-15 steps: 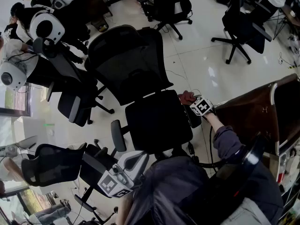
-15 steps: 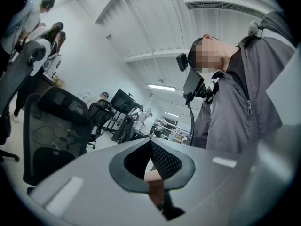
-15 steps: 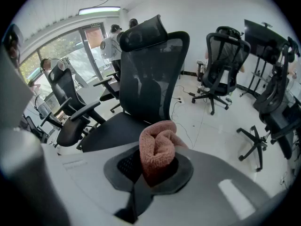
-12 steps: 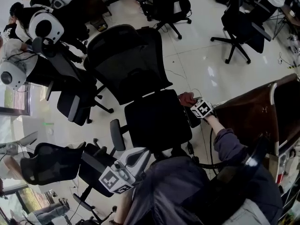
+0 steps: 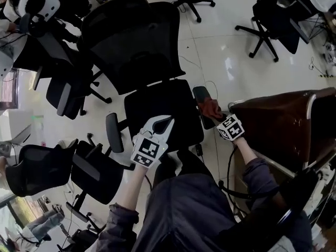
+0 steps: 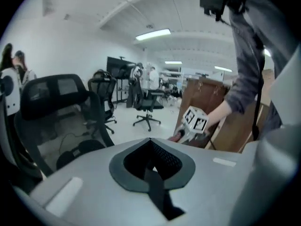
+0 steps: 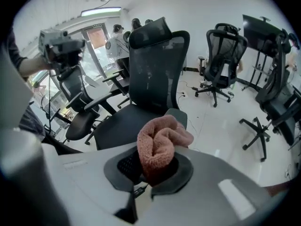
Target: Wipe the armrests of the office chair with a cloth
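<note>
The cloth (image 7: 161,144) was held clamped in the right tool (image 5: 216,115) at one armrest (image 5: 200,94) of the chair (image 5: 157,105); the left tool (image 5: 160,124) was clenched, empty, above the chair's seat front.

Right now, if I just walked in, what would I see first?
Probably the big black office chair in the middle of the floor. Next, the fuzzy pink cloth squeezed in the right gripper, right by one armrest of that chair. The left gripper hangs over the front of the seat, shut with nothing in it.
</note>
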The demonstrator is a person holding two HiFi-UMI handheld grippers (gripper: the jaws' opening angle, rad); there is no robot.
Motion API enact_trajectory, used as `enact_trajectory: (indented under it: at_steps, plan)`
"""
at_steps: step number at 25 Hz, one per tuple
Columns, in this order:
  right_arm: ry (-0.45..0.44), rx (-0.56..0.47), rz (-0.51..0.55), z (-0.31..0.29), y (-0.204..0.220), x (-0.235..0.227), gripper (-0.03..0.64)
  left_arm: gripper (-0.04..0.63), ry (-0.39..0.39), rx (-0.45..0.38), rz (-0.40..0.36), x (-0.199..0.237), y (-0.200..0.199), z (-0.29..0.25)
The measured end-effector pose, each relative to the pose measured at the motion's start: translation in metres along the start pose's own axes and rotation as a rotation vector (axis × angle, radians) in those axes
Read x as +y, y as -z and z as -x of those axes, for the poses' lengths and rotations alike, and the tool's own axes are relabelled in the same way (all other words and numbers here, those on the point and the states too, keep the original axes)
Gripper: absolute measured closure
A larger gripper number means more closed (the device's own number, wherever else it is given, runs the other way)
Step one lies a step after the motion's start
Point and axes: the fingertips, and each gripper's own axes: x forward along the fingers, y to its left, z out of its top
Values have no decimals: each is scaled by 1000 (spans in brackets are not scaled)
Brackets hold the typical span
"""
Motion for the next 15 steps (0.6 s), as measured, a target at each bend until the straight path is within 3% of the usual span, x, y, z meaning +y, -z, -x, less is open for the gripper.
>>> enact_trajectory:
  at_steps: [3,8,15]
  plan:
    - [-45,22,47,12,14,19,595,581,78,145,-36,-12,52,-52]
    - [-109,92,207,14,23,41,595,581,186,306,-71,-42,105,-99]
    - [-71,34,256,-27,-51,-4,595,581,242,318,-42,-63,119,-90]
